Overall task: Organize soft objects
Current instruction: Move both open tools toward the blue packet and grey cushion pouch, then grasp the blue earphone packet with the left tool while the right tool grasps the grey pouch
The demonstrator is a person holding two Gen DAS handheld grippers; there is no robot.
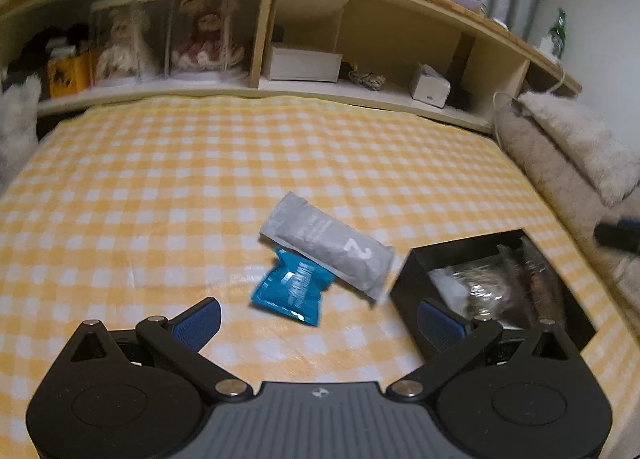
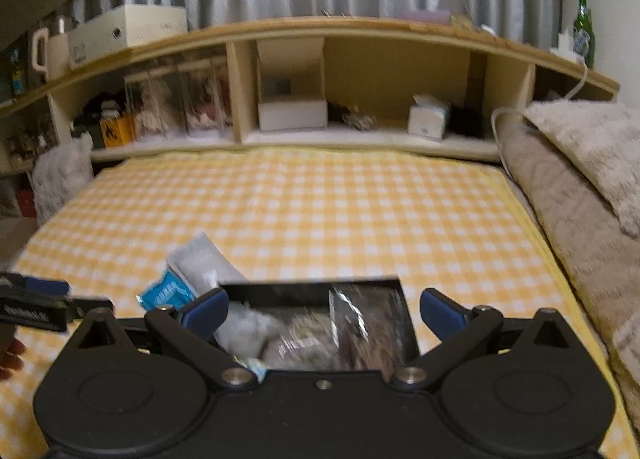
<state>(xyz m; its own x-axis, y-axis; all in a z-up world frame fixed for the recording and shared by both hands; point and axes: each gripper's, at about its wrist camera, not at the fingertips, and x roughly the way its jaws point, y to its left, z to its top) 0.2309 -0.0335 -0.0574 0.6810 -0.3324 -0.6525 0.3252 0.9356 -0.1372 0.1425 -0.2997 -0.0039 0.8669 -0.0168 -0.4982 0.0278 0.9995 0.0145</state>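
Landmark: black box [image 1: 412, 279], open-topped, on the yellow checked bed [image 1: 200, 187].

1. Left claw [image 1: 318, 319]: jaws spread wide, holding nothing; poised over the bed left of the box.
2. Blue pouch [image 1: 290, 289]: lies flat on the bed left of the box, its upper edge tucked under item 3. Risk: a pinch at the overlap could catch both packs, or drag the grey one along.
3. Grey pack marked "2" [image 1: 332, 245]: lies slantwise just left of the box, its near end close to the box corner. Risk: a soft, slack wrapper may slip from a shallow grip.
4. Box contents: white fluffy stuff and clear-wrapped packets, blurred, possibly near-full. Risk: additions may ride up over the rim.
5. Right claw [image 2: 322, 313]: jaws wide apart, empty, over the box.
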